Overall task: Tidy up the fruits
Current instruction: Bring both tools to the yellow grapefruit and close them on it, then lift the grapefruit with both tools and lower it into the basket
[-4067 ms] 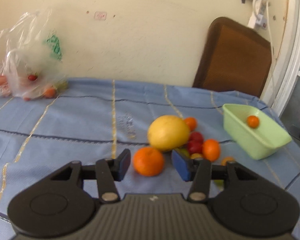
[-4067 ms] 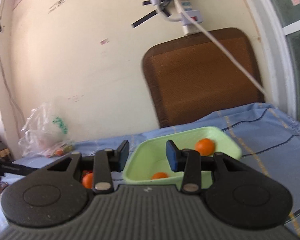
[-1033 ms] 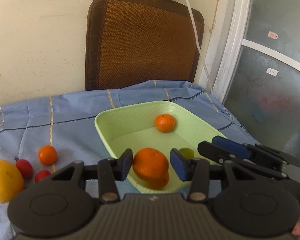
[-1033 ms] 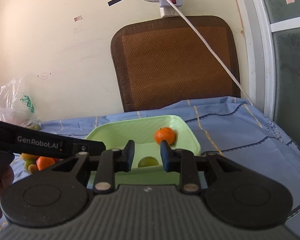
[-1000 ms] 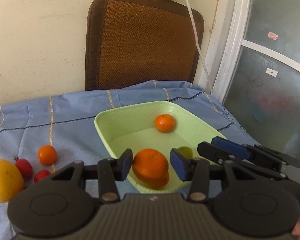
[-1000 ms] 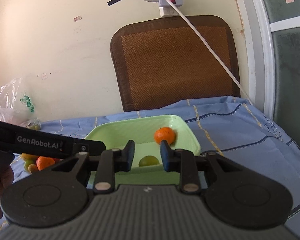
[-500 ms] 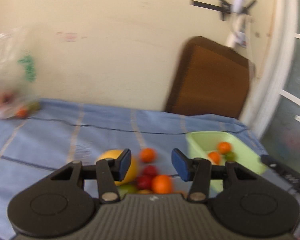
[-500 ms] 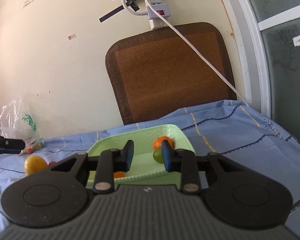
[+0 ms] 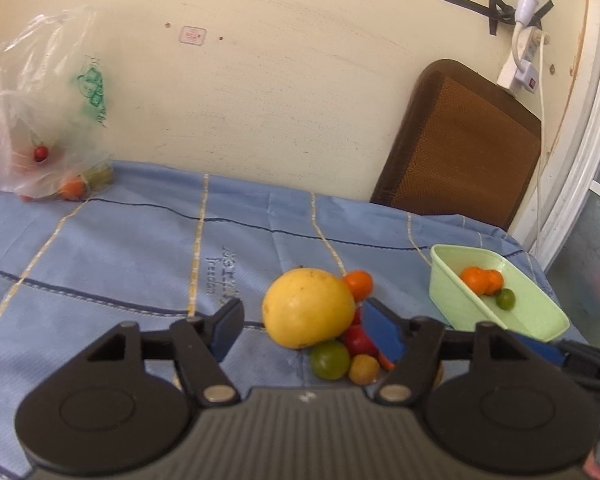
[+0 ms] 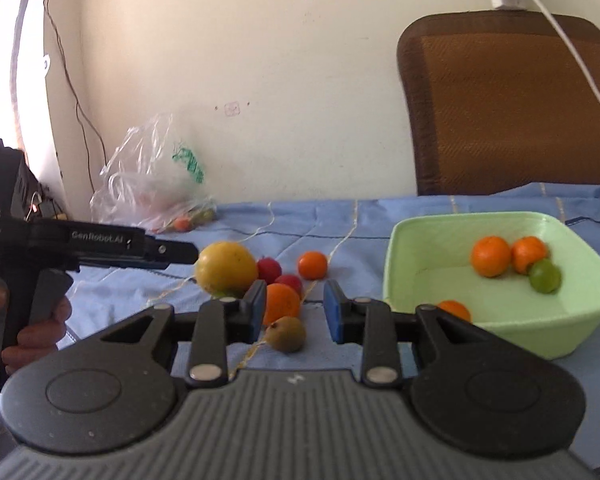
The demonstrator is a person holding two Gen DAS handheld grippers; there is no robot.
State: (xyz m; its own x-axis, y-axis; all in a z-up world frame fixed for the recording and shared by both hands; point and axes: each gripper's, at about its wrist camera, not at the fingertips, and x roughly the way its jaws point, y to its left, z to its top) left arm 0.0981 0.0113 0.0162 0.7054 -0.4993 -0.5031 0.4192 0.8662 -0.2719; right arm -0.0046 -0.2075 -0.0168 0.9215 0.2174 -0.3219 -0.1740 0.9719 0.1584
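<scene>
Left tool [image 9: 302,322] gapes wide, just opened, empty; its finger [image 9: 382,334] half-hides a red fruit [image 9: 358,340]; right tool [image 10: 294,312] narrow, empty.

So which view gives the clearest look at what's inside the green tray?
The right wrist view. The green tray sits close and large there, its inside open to view: three orange fruits and a green lime, one orange partly behind the gripper. In the left wrist view the tray is small at the right edge, showing only the orange cluster and the lime.

Fruit pile [image 9: 320,328] on tablecloth [image 9: 120,248], tray [image 9: 540,316] to its right, bag [image 9: 36,128] far left.
</scene>
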